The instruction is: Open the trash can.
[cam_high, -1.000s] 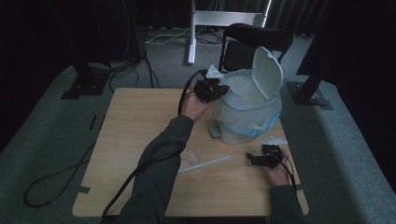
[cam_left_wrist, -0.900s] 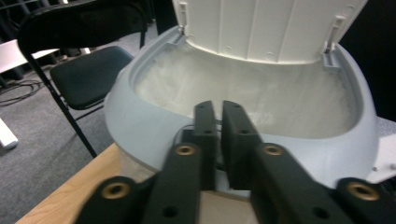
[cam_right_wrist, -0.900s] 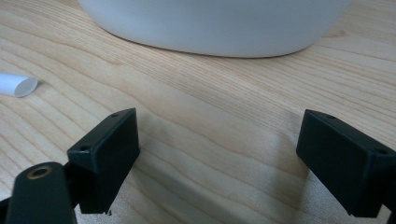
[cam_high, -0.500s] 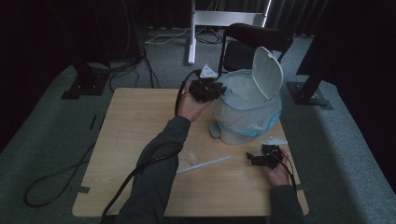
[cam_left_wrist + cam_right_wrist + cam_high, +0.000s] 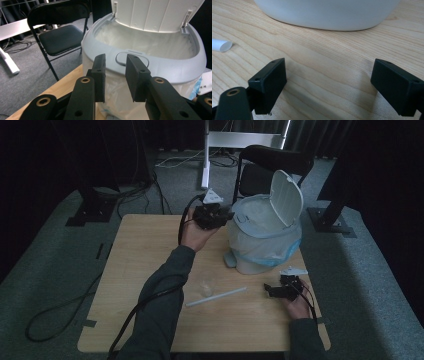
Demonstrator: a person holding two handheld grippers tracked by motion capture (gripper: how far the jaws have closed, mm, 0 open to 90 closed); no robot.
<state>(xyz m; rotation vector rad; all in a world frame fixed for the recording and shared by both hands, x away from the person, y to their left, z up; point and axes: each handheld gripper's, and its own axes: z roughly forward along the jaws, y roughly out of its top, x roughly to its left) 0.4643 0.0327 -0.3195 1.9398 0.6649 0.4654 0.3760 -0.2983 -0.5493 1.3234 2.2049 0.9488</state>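
Light wooden rectangular table point(image 5: 145, 270): work surface, set on grey carpet.

White plastic waste bin with hinged lid point(image 5: 262, 240): stands on the far right part of the table. Lid raised upright at the back; a translucent plastic liner with a blue band is folded over the rim and hangs down the sides. In the left gripper view the bin point(image 5: 150, 57) shows its rim with an oval recess at the front edge, and the liner inside.

Left gripper point(image 5: 212, 215): black, two-jaw, held in the person's left hand point(image 5: 192, 232) above the table's far edge, just beside the left side of the bin's rim. In its own view the left gripper point(image 5: 115, 75) has its jaws set at a narrow gap with nothing between them, pointing at the front of the bin's rim, near it but not touching.

Right gripper point(image 5: 282, 290): black, two-jaw, held in the person's right hand point(image 5: 297, 305) low over the near right part of the table, in front of the bin's base. In its own view the right gripper point(image 5: 329, 85) has its jaws spread wide and empty, with bare wood between them.

White paper-wrapped straw or thin tube point(image 5: 216, 297): lies flat on the table to the left of the right gripper, apart from it; its end point(image 5: 222, 45) shows beyond the jaw on the left of that view.

Small clear crumpled scrap point(image 5: 206, 287): lies just beside the tube.

Black folding chair point(image 5: 60, 37): stands on the floor behind the table.
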